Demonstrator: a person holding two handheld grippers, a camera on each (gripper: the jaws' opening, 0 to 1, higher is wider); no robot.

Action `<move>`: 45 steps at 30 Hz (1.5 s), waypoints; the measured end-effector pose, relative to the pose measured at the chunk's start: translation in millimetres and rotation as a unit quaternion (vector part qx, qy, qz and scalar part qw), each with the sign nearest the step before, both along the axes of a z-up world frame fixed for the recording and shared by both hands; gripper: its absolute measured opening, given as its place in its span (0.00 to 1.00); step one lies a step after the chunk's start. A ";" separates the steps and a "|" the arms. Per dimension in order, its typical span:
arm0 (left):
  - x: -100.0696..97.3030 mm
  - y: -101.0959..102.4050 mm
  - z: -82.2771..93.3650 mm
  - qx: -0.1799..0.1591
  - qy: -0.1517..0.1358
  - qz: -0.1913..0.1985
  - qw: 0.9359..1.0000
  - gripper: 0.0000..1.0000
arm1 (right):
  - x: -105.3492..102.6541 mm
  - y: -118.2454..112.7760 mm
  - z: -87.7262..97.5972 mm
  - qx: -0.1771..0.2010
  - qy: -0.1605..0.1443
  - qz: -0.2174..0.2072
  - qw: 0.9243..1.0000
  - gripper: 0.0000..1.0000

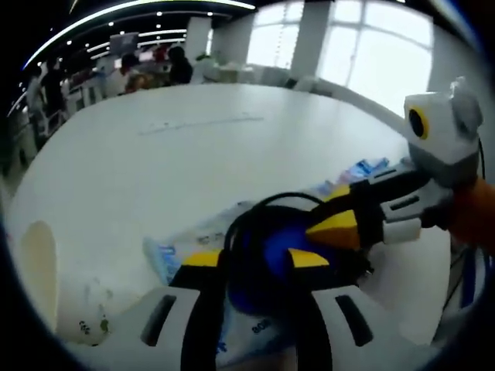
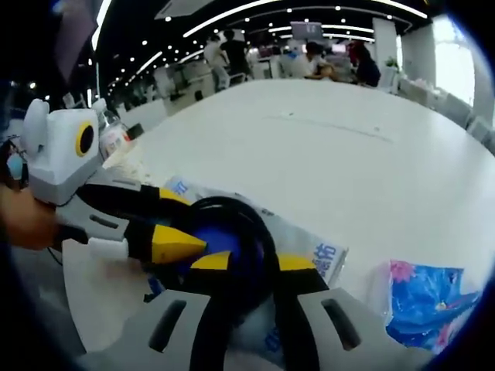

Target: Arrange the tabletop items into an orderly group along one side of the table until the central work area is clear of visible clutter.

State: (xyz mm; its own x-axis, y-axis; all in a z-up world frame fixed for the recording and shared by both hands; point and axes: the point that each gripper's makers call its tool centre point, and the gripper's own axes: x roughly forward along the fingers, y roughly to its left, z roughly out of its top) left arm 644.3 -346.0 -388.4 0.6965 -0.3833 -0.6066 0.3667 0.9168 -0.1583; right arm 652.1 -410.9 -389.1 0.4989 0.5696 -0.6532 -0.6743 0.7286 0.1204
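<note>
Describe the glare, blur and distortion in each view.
Left gripper view: the windows are blown out white, the table edge bows, the near blue object is soft. Right gripper view: ceiling lights curve into arcs, the people are blurred.

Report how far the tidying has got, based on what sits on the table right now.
Done: the far table surface looks bare. In hand: both the left gripper and right gripper close around a blue object with a black cable, lying on a white packet. Left: a blue floral pack and a paper cup still sit apart.
</note>
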 end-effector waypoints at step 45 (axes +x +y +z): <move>1.9 9.0 21.1 0.008 -0.027 0.017 0.999 0.10 | 3.6 4.5 18.5 0.004 -0.023 -0.012 1.000 0.06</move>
State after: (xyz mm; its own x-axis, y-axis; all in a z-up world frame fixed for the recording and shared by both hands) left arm 646.2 -337.1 -367.3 0.7415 -0.3488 -0.5731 0.3420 0.9314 -0.1244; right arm 655.7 -406.4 -370.6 0.5416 0.5626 -0.6246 -0.6618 0.7435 0.0959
